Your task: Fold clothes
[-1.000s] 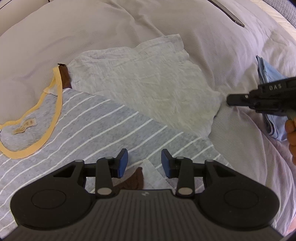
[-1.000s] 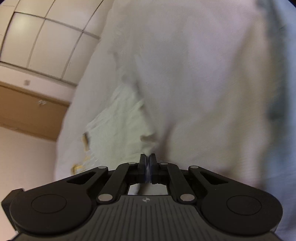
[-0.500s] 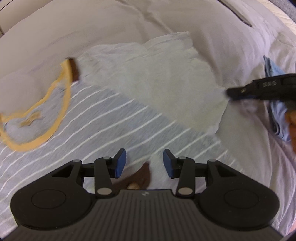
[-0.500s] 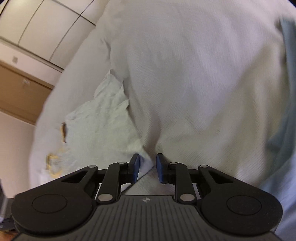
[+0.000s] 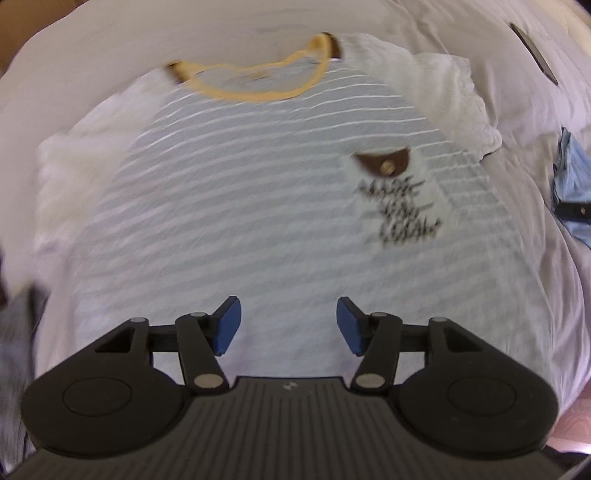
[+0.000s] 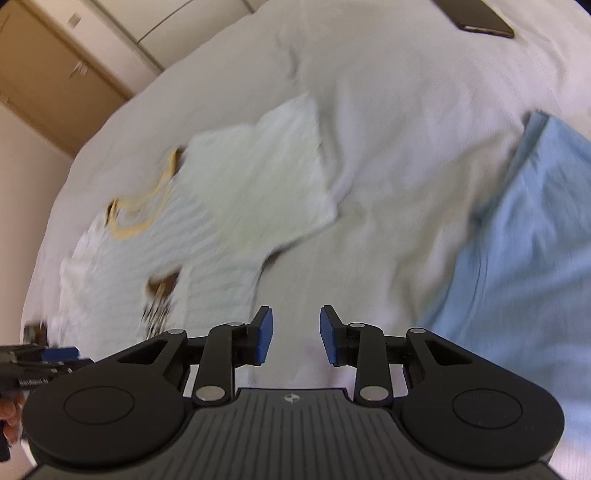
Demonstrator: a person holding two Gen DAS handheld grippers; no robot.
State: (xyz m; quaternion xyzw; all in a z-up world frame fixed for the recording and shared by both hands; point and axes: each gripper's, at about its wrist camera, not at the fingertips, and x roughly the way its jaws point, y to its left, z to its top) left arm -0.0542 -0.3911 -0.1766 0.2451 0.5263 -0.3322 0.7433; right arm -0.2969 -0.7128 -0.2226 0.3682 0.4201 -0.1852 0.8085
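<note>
A grey T-shirt [image 5: 258,192] with white stripes, pale sleeves, a yellow collar and a chest pocket with black lettering [image 5: 400,206] lies spread flat, front up, on the bed. My left gripper [image 5: 288,326] is open and empty above its lower part. In the right wrist view the shirt [image 6: 229,221] lies to the left. My right gripper [image 6: 296,336] is open and empty over the bedsheet, right of the shirt's side. The left gripper [image 6: 48,356] shows at that view's left edge.
The white bed cover [image 6: 406,129] lies under everything. Folded light blue cloth [image 6: 524,240] lies to the right, also at the right edge of the left wrist view [image 5: 570,177]. A dark phone [image 6: 480,16] lies at the far top. Wooden cabinets [image 6: 44,74] stand beyond the bed.
The right gripper opened and let go of the sleeve. Both grippers pulled back from the shirt, the left opened wider, and the whole shirt front now shows.
</note>
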